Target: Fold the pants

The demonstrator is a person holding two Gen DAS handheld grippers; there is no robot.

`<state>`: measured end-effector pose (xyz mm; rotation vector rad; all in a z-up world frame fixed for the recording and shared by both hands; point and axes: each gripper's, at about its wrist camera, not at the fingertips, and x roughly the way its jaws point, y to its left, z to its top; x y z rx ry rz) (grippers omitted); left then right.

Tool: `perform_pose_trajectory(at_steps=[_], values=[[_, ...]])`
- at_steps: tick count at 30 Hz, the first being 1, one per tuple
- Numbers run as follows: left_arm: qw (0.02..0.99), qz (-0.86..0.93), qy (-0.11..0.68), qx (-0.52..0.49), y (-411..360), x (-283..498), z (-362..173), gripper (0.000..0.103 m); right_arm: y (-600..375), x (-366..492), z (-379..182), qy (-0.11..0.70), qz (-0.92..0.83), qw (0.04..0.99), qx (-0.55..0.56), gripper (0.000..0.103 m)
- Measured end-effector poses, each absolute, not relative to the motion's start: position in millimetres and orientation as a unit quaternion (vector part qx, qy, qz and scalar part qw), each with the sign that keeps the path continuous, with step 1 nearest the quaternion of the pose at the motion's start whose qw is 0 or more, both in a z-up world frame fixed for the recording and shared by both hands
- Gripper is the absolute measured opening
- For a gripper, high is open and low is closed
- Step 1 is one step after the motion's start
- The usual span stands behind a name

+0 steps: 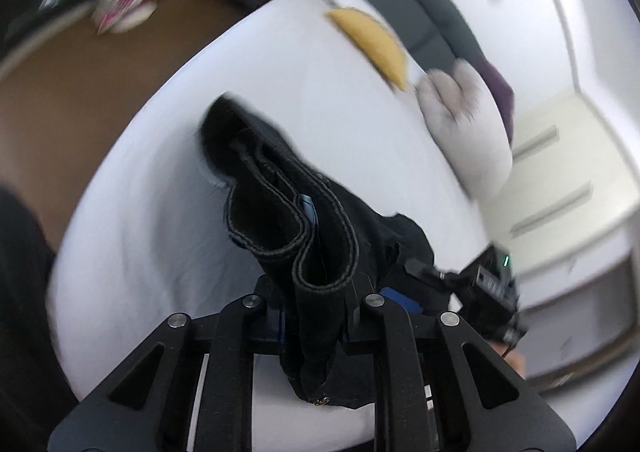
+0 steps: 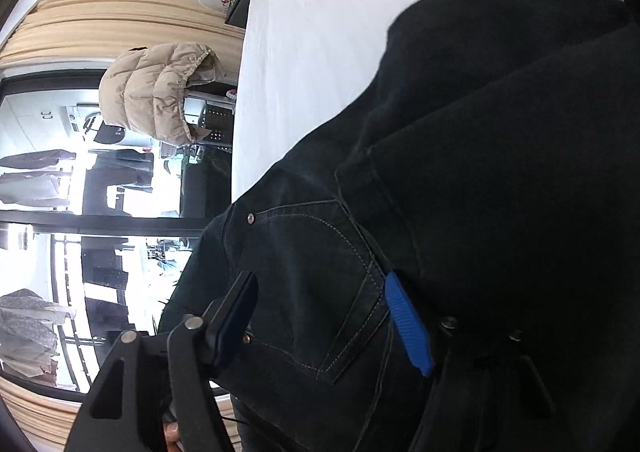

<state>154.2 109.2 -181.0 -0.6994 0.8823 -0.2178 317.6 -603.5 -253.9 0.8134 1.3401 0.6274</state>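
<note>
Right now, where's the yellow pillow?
In the left wrist view, the yellow pillow lies at the upper right on the white bed, beside a grey plush toy, beyond the black pants.

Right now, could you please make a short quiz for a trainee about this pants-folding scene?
1. True or false: the left gripper is shut on the black pants.
2. What do the pants lie on? A) a brown floor B) a white bed sheet C) a wooden table
3. In the right wrist view, which sewn feature of the pants lies between the open fingers of the right gripper?

Key
1. True
2. B
3. A stitched pocket
</note>
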Motion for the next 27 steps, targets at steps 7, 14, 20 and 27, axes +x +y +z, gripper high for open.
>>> perform_pose_trajectory(at_steps=[7, 14, 20, 27], values=[[0.896, -0.174, 0.399, -0.09, -30.3, 174.8, -144.7, 0.016, -611.0, 332.7, -224.4, 0.578, 0.307, 0.669, 0.353, 0.081], [0.886, -0.216, 0.396, 0.107, -142.1, 170.7, -172.4, 0.016, -617.9, 353.7, -195.2, 0.565, 0.353, 0.666, 0.335, 0.09], [0.881, -0.211, 0.393, 0.158, -173.4, 180.0, -184.2, 0.015, -619.0, 350.4, -188.3, 0.581, 0.37, 0.666, 0.287, 0.09], [0.879, -0.21, 0.381, 0.196, -180.1, 150.3, -192.4, 0.015, -593.0, 351.4, -183.8, 0.598, 0.369, 0.676, 0.219, 0.089]])
